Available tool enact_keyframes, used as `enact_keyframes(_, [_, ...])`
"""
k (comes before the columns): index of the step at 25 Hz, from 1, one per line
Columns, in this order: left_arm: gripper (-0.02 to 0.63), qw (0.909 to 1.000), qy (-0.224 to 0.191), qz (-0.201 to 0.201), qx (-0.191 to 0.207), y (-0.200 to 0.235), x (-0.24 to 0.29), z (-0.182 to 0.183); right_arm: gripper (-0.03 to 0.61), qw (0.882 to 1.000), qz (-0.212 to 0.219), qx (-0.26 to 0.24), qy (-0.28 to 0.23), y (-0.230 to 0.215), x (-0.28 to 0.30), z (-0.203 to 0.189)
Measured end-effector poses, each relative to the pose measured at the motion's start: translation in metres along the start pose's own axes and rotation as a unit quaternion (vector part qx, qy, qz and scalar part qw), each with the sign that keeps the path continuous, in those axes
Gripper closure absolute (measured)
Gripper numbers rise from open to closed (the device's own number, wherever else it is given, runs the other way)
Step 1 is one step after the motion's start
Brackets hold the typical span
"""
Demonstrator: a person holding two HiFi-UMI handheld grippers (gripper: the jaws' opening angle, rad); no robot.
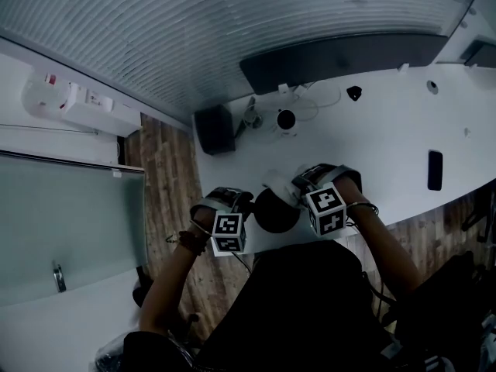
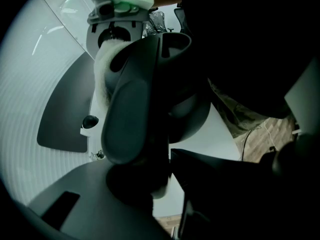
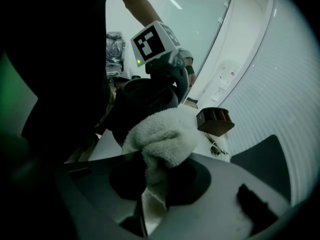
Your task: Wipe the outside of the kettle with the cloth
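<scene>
Right claw [image 3: 157, 176] was pinched on the cloth [image 3: 162, 136]. A narrow tail of white towelling was nipped deep between its jaws, and the rest bunched out ahead of them into a fat pad. That seemed the reason for the grip: the soft wad, not the hard jaw tips, met the kettle [image 3: 142, 101], so the claw could press without scraping. In the right gripper view the pad lay against the kettle's dark side wall, just below the rim.

The left claw [image 2: 152, 174] had its jaws closed on the kettle's handle [image 2: 127, 119], low down where the handle joined the body. This looked like a bracing hold, taken on the side away from the cloth so the body could not swing or slide off when pushed. From the left gripper view a fringe of the cloth showed white beyond the handle, tight against the far wall.

The head view placed the kettle between the two claws, close in front of the person at the near edge of the white table [image 1: 387, 153]. Whether its base rested on the table or was held just clear could not be made out. Keeping it near likely gave both arms an easy reach around it.

By the look of things, the wiping was under way on one flank only. The handle side and lower body would need the kettle turned or the pad brought round.
</scene>
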State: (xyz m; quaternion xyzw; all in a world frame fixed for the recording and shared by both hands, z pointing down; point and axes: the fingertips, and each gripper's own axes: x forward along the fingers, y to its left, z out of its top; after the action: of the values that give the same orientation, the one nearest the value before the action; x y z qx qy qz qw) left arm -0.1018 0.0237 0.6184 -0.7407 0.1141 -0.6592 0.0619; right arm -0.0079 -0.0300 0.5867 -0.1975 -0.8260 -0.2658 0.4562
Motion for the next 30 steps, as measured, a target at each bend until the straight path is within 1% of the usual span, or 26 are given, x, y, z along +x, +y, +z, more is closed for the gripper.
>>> enact_keyframes(3, [0.483, 0.9997, 0.007, -0.022, 0.009, -0.006, -0.004, -0.002, 0.512, 1.0, 0.001, 0.006, 0.002, -0.005, 0.014, -0.012])
enact_keyframes(5, [0.483, 0.9996, 0.012, -0.022, 0.01, -0.006, -0.004, -0.004, 0.512, 1.0, 0.018, 0.024, 0.004, -0.001, 0.032, -0.024])
enact_keyframes(6, [0.483, 0.9997, 0.013, -0.019, 0.011, -0.006, -0.003, -0.004, 0.512, 0.999, 0.031, 0.042, 0.002, 0.001, 0.043, -0.03])
enact_keyframes(9, [0.483, 0.9997, 0.011, -0.02, 0.01, -0.005, -0.003, -0.003, 0.512, 0.992, 0.076, 0.102, -0.004, 0.017, 0.07, -0.047])
enact_keyframes(11, [0.483, 0.9997, 0.005, -0.023, 0.009, -0.006, -0.004, -0.001, 0.512, 0.988, 0.098, 0.119, 0.006, 0.031, 0.086, -0.058])
enact_keyframes(13, [0.483, 0.9997, 0.004, -0.022, 0.011, -0.005, -0.005, -0.001, 0.512, 0.984, 0.114, 0.137, 0.011, 0.043, 0.098, -0.065])
enact_keyframes(17, [0.483, 0.9998, 0.001, -0.015, 0.014, -0.003, -0.004, -0.004, 0.512, 0.97, 0.133, 0.201, 0.025, 0.052, 0.113, -0.074])
enact_keyframes(19, [0.483, 0.9997, -0.004, -0.016, 0.016, -0.005, -0.003, -0.004, 0.511, 0.963, 0.13, 0.234, 0.024, 0.05, 0.111, -0.075])
enact_keyframes(20, [0.483, 0.9997, -0.007, -0.015, 0.019, -0.005, -0.003, -0.002, 0.511, 0.959, 0.12, 0.256, 0.02, 0.045, 0.103, -0.077])
enact_keyframes(22, [0.483, 0.9993, -0.01, -0.011, 0.036, -0.002, -0.002, 0.001, 0.511, 0.951, 0.076, 0.299, 0.003, 0.026, 0.073, -0.08])
enact_keyframes(23, [0.483, 0.9987, -0.01, -0.007, 0.05, 0.001, -0.001, 0.003, 0.512, 0.95, 0.051, 0.309, -0.014, 0.013, 0.053, -0.076])
enact_keyframes(24, [0.483, 0.9978, -0.008, -0.003, 0.066, 0.005, -0.001, 0.004, 0.511, 0.951, 0.032, 0.307, -0.034, 0.002, 0.034, -0.067])
enact_keyframes(25, [0.483, 0.9968, -0.007, -0.001, 0.08, 0.009, -0.001, 0.007, 0.511, 0.955, 0.024, 0.291, -0.053, -0.005, 0.018, -0.053])
enact_keyframes(26, [0.483, 0.9959, -0.007, 0.001, 0.09, 0.014, 0.001, 0.01, 0.512, 0.962, 0.024, 0.265, -0.065, -0.006, 0.005, -0.038])
enact_keyframes(27, [0.483, 0.9951, -0.008, 0.003, 0.098, 0.018, 0.004, 0.013, 0.511, 0.97, 0.028, 0.233, -0.066, -0.004, -0.004, -0.024])
enact_keyframes(29, [0.483, 0.9928, -0.009, 0.004, 0.12, 0.026, 0.011, 0.021, 0.511, 0.984, 0.033, 0.17, -0.036, 0.005, -0.013, -0.008])
enact_keyframes(30, [0.483, 0.991, -0.008, 0.001, 0.134, 0.028, 0.013, 0.025, 0.511, 0.988, 0.031, 0.148, -0.017, 0.008, -0.014, -0.006])
